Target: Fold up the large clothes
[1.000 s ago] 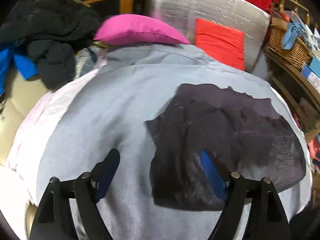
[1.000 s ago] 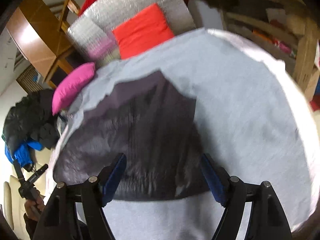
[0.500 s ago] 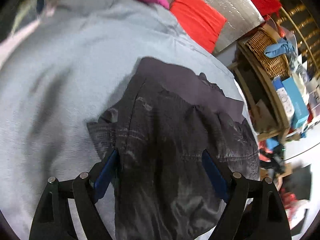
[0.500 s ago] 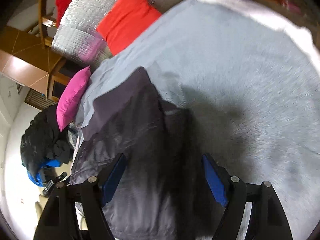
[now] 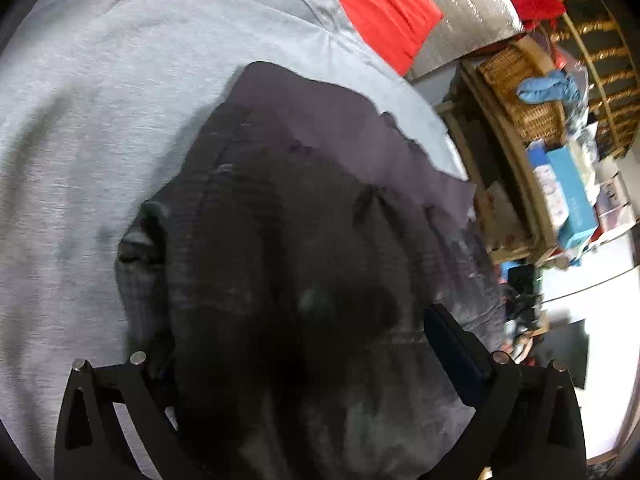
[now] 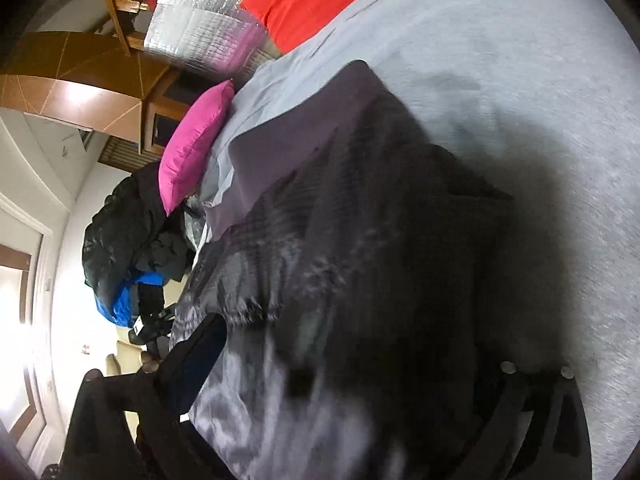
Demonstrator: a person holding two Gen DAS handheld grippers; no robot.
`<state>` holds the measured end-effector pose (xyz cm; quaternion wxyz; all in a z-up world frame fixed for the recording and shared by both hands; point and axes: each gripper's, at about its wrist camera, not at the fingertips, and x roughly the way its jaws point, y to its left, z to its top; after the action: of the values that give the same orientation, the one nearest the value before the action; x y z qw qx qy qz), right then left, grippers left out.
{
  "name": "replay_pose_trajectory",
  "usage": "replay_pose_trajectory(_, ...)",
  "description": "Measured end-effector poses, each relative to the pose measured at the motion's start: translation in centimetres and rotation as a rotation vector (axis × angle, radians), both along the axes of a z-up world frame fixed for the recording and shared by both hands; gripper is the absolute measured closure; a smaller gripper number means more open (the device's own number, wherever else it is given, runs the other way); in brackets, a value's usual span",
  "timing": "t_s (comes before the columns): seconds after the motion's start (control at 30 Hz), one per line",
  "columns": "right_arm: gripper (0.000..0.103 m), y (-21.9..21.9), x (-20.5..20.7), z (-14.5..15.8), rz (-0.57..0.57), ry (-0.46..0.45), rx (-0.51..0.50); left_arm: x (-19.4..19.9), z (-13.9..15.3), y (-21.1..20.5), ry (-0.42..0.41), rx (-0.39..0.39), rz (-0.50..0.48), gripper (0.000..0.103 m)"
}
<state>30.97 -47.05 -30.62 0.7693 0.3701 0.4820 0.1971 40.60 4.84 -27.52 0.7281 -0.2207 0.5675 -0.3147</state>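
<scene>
Closer now, rumpled dark garment (image 5: 304, 248)

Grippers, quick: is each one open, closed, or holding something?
Left gripper: open, dark garment between its fingers.
Right gripper: open, same garment between.

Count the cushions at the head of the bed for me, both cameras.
2. A red cushion leans on the silver padded panel; a pink cushion lies at the grey sheet's far corner, seen clearly only by the right wrist. The dark garment may hide more.
</scene>
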Motion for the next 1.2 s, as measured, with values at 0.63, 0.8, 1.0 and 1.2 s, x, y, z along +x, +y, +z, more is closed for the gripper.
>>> replay_pose_trajectory(0.63, 0.048, 3.8, -0.1, 3.6, -0.062, -0.105, -0.161, 0.7, 3.6, -0.7, -0.12, -0.146, 0.112, 0.084)
replay_pose_trajectory(0.8, 0.053, 4.5, 0.1, 6.9, -0.074, -0.237, -0.168, 1.0, 6.7, 0.3, -0.241, -0.193, 0.151, 0.088)
replay_pose_trajectory(1.0, 0.053, 4.8, 0.6, 5.8, -0.095, -0.242, -0.176, 1.9, 6.0, 0.8, -0.247, -0.072, 0.174, 0.088)
replay_pose_trajectory(1.2, 0.035, 2.0, 1.4, 0.9, -0.153, -0.065, -0.092, 3.7, 0.8, 1.7, -0.047, 0.033, 0.224, 0.068)
